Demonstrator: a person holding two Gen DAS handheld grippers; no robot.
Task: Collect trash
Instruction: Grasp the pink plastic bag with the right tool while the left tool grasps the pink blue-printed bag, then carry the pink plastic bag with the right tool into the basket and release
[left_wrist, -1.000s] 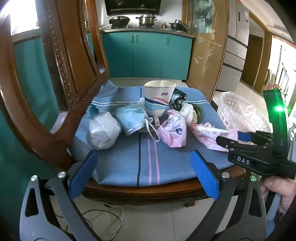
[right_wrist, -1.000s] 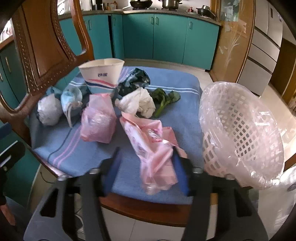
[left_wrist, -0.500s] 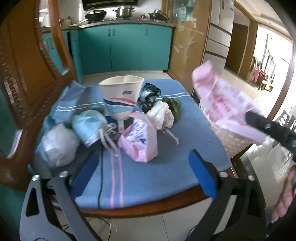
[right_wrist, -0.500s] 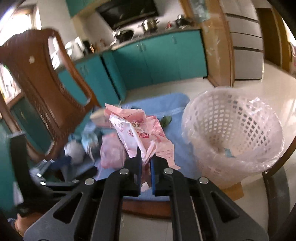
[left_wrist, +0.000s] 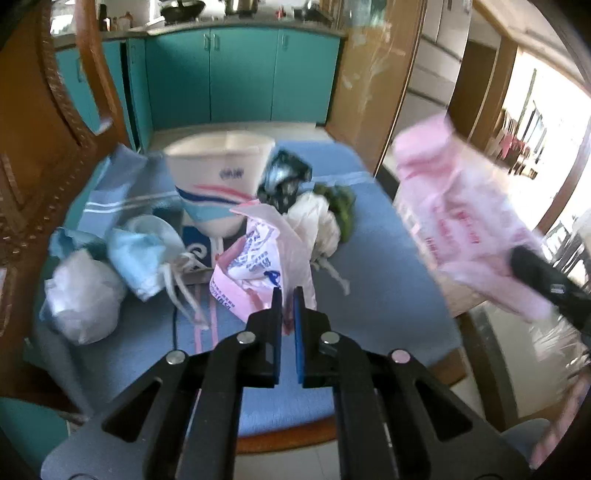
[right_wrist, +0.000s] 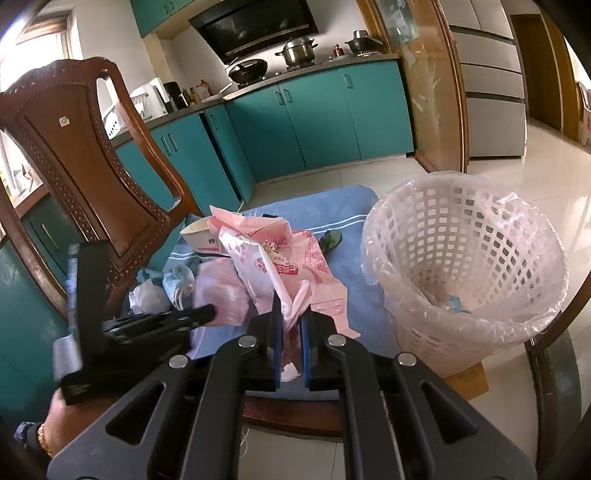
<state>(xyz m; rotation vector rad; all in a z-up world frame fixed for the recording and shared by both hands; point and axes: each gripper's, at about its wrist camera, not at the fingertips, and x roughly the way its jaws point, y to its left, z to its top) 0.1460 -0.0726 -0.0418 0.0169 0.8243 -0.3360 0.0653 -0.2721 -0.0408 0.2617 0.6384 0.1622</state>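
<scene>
My right gripper (right_wrist: 291, 317) is shut on a crumpled pink plastic bag (right_wrist: 280, 262) and holds it in the air left of the white lined waste basket (right_wrist: 465, 273); the bag also shows blurred in the left wrist view (left_wrist: 465, 221). My left gripper (left_wrist: 287, 295) is shut on the edge of a second pink printed bag (left_wrist: 258, 269) lying on the blue cushion (left_wrist: 376, 280). Around it lie a paper cup (left_wrist: 218, 184), a white tissue wad (left_wrist: 83, 295), a blue face mask (left_wrist: 140, 254), a white crumpled bag (left_wrist: 317, 221), a dark wrapper (left_wrist: 282, 179) and green leaves (left_wrist: 341, 206).
The carved wooden chair back (left_wrist: 40, 147) rises at the left, and shows in the right wrist view (right_wrist: 85, 177). The basket stands at the cushion's right edge. Teal cabinets (right_wrist: 317, 118) and tiled floor (right_wrist: 546, 162) lie beyond.
My left gripper has closed from wide open onto the second pink bag. My right gripper has lifted its pink bag off the cushion and holds it beside the basket.
</scene>
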